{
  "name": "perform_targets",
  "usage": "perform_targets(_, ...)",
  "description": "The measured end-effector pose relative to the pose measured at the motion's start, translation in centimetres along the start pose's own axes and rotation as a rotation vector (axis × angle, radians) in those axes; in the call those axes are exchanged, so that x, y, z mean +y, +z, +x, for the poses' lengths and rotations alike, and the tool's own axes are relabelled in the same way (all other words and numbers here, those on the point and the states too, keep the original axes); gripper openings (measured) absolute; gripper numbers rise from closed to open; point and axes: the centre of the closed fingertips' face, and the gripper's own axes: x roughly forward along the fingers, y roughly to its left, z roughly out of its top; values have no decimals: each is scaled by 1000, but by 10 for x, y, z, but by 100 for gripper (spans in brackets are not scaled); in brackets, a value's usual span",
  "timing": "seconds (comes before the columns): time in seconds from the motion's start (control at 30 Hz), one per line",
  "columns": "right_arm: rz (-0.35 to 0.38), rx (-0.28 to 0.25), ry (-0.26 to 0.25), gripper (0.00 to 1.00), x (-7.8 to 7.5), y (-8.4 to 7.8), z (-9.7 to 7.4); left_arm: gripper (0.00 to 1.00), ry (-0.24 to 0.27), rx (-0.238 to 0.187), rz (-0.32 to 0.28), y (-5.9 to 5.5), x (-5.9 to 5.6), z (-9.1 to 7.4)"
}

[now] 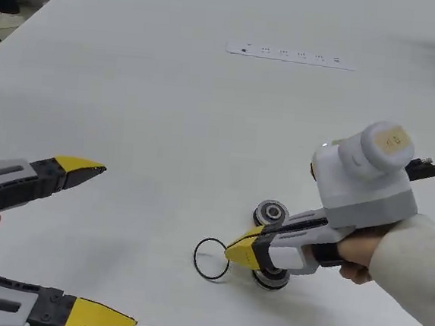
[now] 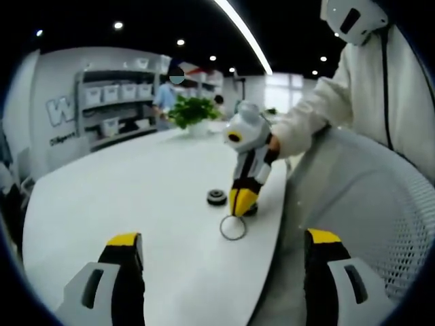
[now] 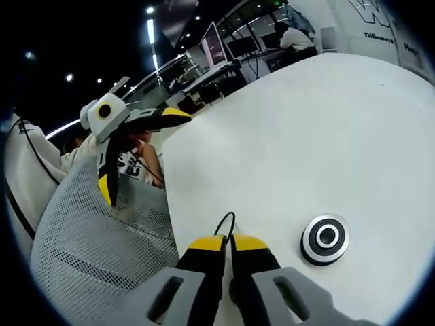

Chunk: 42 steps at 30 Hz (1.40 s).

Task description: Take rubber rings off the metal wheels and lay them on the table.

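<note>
A thin black rubber ring lies on the white table near its front edge. My right gripper is shut, its yellow tips pinching the ring's right side; the loop sticks out past the tips. One metal wheel with a black rim stands just behind the right gripper. A second wheel sits partly hidden under it. My left gripper is at the left, jaws wide open and holding nothing. From there it looks along the table at the ring, the right gripper and a wheel.
A white power strip lies far back on the table. The table's front edge runs just below the ring. A white mesh chair stands off the near side. Shelves and a plant are in the background.
</note>
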Motion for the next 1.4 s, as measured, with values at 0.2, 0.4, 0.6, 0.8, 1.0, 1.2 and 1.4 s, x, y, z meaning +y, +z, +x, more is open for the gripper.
perform_targets(0.2,4,2,-19,3,-5,-2,-2,100,3,-1,-4,-1,0,-1)
perform_targets(0.4,7,-6,-23,5,-5,0,-8,100,3,-2,-4,-1,0,-1)
perform_targets(0.6,-10,-24,-28,6,-5,5,-20,100,6,-1,-5,-1,0,-2)
perform_targets(0.8,-20,-47,-41,7,-5,10,-38,100,6,-2,-4,3,-1,-1)
perform_targets(1.0,-29,-61,-55,9,-7,8,-56,100,2,0,1,4,1,0)
perform_targets(1.2,-35,-78,-59,11,-5,3,-71,100,-2,-2,1,6,2,1)
perform_targets(1.4,-49,-97,-71,13,-6,0,-83,99,-3,1,9,7,3,1)
